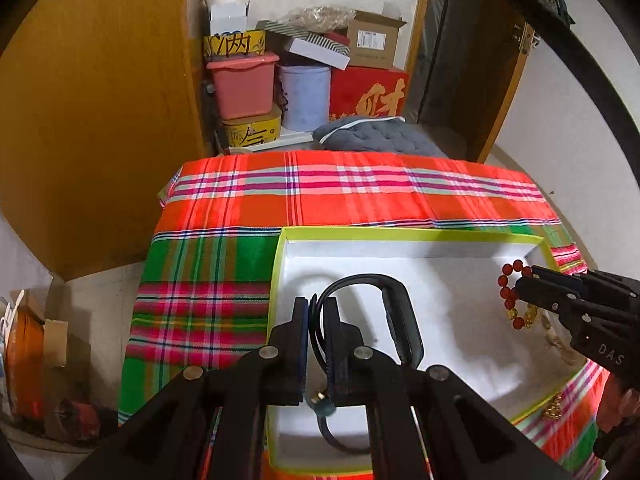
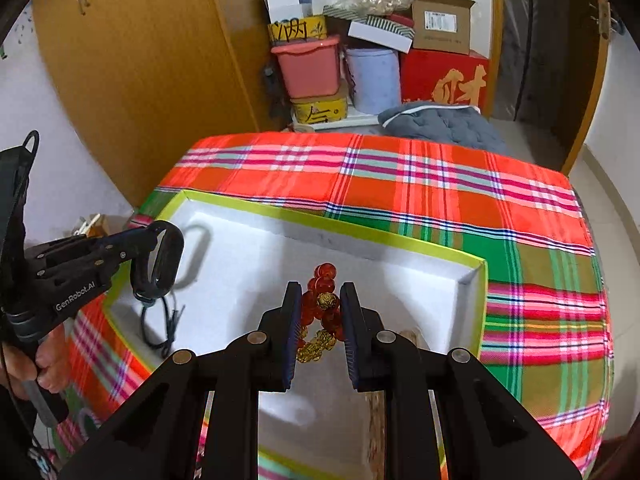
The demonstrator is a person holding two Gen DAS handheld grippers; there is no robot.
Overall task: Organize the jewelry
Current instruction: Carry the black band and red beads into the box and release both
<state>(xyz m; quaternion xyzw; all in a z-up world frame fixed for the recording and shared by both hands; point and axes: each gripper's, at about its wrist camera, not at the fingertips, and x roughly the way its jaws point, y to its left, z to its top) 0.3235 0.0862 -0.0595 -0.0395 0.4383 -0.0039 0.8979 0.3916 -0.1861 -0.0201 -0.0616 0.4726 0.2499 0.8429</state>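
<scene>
A white box with a lime-green rim point(image 1: 400, 234) point(image 2: 360, 236) lies on the plaid-covered table. My left gripper point(image 1: 316, 312) point(image 2: 136, 248) is shut on the strap of a black wristband watch point(image 1: 402, 320) point(image 2: 160, 260) and holds it above the box's left part. A dark cord point(image 2: 160, 332) with a small bead point(image 1: 322, 404) hangs from it into the box. My right gripper point(image 2: 320, 300) point(image 1: 524, 284) is shut on a red bead bracelet with gold charms point(image 2: 322, 312) point(image 1: 510, 292), held above the box's right part.
The red, green and pink plaid cloth point(image 1: 320, 188) point(image 2: 520, 240) covers the table. Behind it stand stacked tubs and boxes point(image 1: 288, 76) point(image 2: 360, 60) and a grey cushion point(image 1: 376, 136). A wooden cabinet point(image 1: 100, 120) stands on the left. A gold piece point(image 1: 554, 408) lies at the box's right edge.
</scene>
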